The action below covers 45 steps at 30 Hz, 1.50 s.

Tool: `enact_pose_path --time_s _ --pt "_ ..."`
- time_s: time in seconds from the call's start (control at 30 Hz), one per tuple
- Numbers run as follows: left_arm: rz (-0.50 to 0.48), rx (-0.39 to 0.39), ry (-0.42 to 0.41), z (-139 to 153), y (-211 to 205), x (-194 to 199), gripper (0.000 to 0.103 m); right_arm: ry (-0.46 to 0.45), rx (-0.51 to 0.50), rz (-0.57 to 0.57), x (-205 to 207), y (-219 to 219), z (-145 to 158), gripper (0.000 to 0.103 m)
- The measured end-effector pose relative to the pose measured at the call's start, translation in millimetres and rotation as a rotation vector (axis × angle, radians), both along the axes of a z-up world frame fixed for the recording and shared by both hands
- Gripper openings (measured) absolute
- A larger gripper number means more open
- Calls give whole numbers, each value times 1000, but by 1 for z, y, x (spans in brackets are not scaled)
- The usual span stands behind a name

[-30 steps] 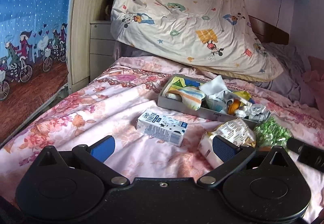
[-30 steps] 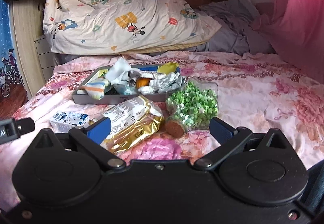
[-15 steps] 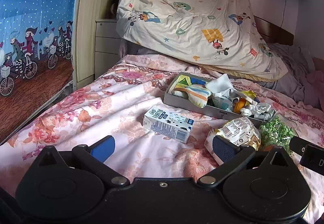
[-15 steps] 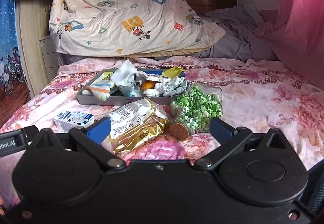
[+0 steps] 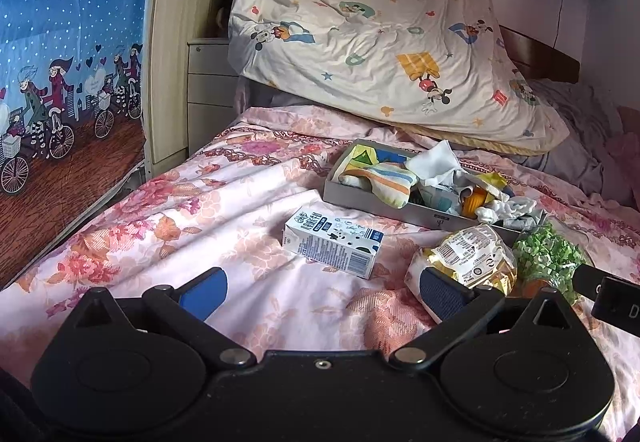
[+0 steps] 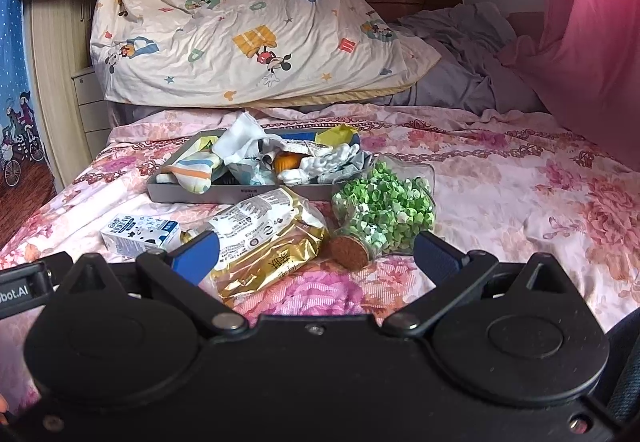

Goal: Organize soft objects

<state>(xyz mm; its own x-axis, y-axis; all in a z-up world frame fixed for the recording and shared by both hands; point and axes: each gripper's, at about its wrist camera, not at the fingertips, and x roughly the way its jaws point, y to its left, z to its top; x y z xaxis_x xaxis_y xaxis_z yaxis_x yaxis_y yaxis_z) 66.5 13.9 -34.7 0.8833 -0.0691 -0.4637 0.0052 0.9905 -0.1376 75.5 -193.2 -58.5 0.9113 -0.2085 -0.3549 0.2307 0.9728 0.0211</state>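
Two tools are in my hands, both low over the near edge of the bed (image 6: 520, 182), which is spread with a pink floral sheet. My left tool (image 5: 322, 288) has its blue-padded fingers spread wide with nothing between them, and my right tool (image 6: 316, 250) is spread the same way and empty too.

Ahead of the left tool a white milk carton (image 5: 332, 240) lies on its side on the sheet. To its right lies a gold snack bag (image 6: 266, 238), crinkled, with a white printed label facing up; in the right wrist view its near end sits between my right tool's fingers, though neither pad touches it. Just beside the bag on its right lies a clear jar (image 6: 384, 210) tipped over, full of small green folded bits, its cork stopper (image 6: 349, 251) pointing toward me.

Behind these three sits a shallow grey tray (image 6: 184, 196), and the soft things are heaped in it: a striped sock (image 6: 196, 170) draped over the tray's near left rim, a white cloth (image 6: 240, 140) standing up in the middle, a white glove (image 6: 328, 162) toward the right end, with something orange (image 6: 286, 162) tucked among them that I cannot make out. A cartoon-print quilt (image 6: 248, 22) hangs behind the tray, and grey bedding (image 6: 472, 58) is bunched at the far right.
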Motion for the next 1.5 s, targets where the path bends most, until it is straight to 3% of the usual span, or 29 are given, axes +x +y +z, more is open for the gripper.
enact_pose_path --time_s 1.5 --pt "2 2 11 -2 1 1 102 14 3 -5 3 -3 -3 102"
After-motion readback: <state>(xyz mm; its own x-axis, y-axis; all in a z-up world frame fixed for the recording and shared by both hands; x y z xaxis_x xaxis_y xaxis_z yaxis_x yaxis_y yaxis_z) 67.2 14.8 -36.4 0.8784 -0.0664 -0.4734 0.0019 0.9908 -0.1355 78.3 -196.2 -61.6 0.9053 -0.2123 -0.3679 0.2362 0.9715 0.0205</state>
